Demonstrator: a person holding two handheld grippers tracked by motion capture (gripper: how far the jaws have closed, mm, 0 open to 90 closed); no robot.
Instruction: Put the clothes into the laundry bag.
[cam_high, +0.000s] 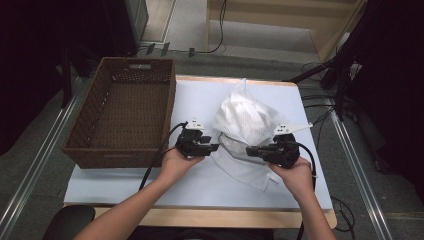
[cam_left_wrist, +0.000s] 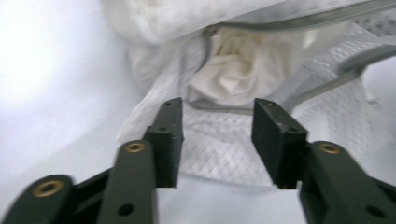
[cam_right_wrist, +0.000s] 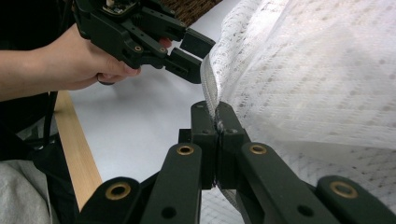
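Note:
A white mesh laundry bag lies on the white table, its zippered mouth turned toward the person. In the left gripper view a cream cloth is bunched inside the bag. My left gripper is at the left side of the mouth. Its jaws are open over the lower mesh flap, the pads pressing on nothing. My right gripper is shut on the bag's zipper edge and holds it lifted; its pads meet on the tape. The left gripper shows open beyond it.
An empty brown wicker basket stands at the table's left, close to the left hand. The table's bare white top stretches in front, with a wooden front edge. Cables trail from both grippers.

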